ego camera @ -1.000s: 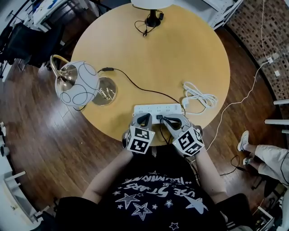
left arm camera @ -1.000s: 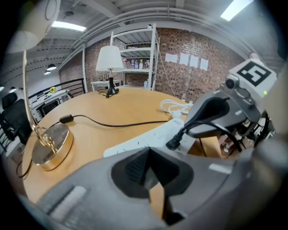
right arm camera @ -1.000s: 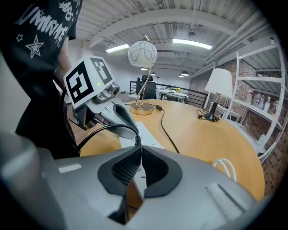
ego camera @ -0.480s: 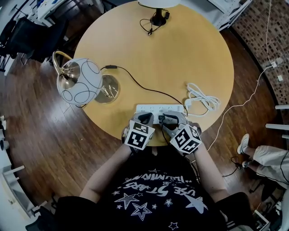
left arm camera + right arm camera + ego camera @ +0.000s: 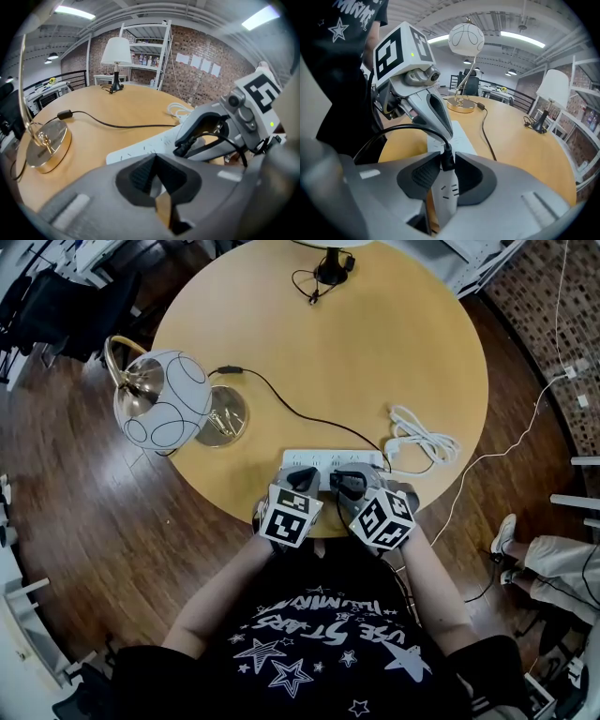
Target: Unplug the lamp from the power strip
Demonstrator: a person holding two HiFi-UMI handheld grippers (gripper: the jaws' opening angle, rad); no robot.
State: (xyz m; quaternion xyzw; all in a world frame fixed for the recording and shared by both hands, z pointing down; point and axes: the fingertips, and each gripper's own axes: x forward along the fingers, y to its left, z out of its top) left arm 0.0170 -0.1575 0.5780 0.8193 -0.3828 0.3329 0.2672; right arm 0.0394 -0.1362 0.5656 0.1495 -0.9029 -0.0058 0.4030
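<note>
Head view: a round desk (image 5: 412,352) carries a lamp (image 5: 164,411) with a globe shade and brass base at its left edge. The power strip (image 5: 328,458) lies at the near edge. The lamp's black cord (image 5: 291,409) runs across the desk from the base to the strip. A coiled white cable (image 5: 422,442) lies just right of the strip. A second lamp (image 5: 330,263) stands at the far edge. Both tools are side by side over the strip, the left tool (image 5: 302,482) at its left half and the right tool (image 5: 352,486) at its middle.

Right gripper view: the right tool (image 5: 446,164) is closed on the black plug (image 5: 447,157), one pad on each side of it. The plug's lower end meets the top face of the power strip (image 5: 461,136). Whether the pins are seated cannot be determined. The cord loops up and leftward from the plug.

Left gripper view: the left tool (image 5: 153,158) has its jaw tips together, with nothing between them. It sits above the near left part of the power strip (image 5: 145,147). Contact with the strip cannot be confirmed.
</note>
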